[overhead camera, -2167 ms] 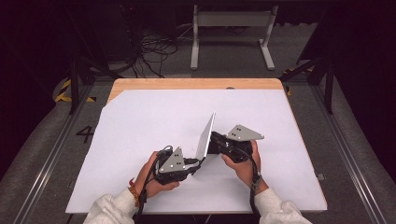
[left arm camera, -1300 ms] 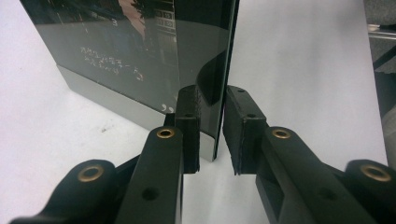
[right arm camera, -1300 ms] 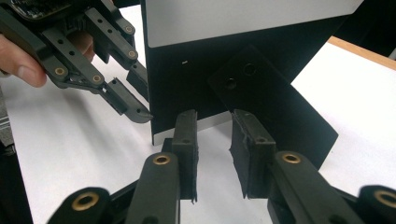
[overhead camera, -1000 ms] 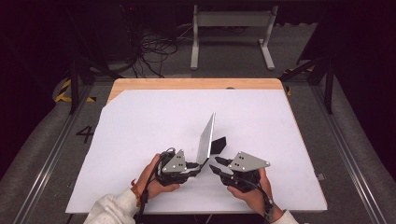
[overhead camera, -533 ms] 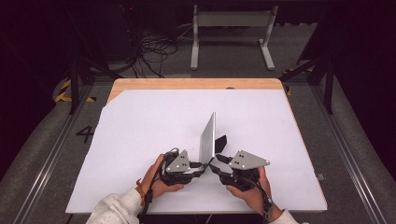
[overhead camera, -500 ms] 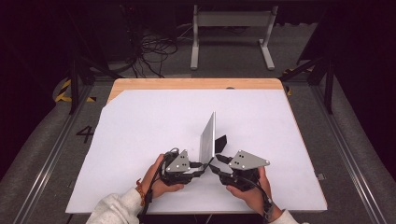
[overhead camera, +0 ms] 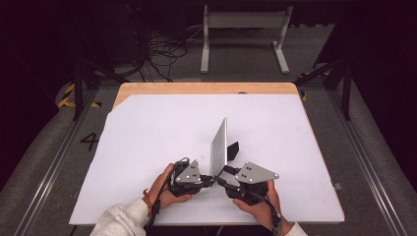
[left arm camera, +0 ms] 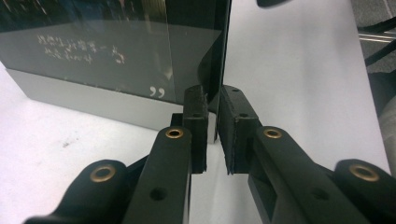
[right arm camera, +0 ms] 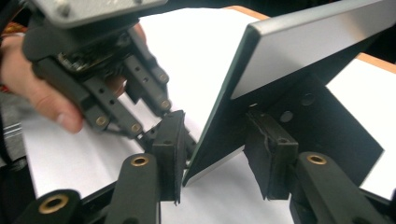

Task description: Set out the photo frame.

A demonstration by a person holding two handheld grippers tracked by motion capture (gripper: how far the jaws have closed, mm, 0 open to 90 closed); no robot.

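From the high view, a framed panel [overhead camera: 220,146] stood nearly upright on the white table [overhead camera: 147,137], leaning on a black rear stand [overhead camera: 232,147], its long edge running away from the person. The left gripper [overhead camera: 208,180] and right gripper [overhead camera: 221,179] met at its near bottom corner, about equally close.

In the left gripper view, the glass-fronted panel [left arm camera: 140,56] rose straight ahead, and the jaws, which had just been closing, pinched its thin edge between the pads [left arm camera: 195,109].

In the right gripper view, the jaws straddled the panel [right arm camera: 299,46] corner, half spread; the right pad [right arm camera: 270,149] seemed to touch the stand [right arm camera: 327,135], though blur left that uncertain.
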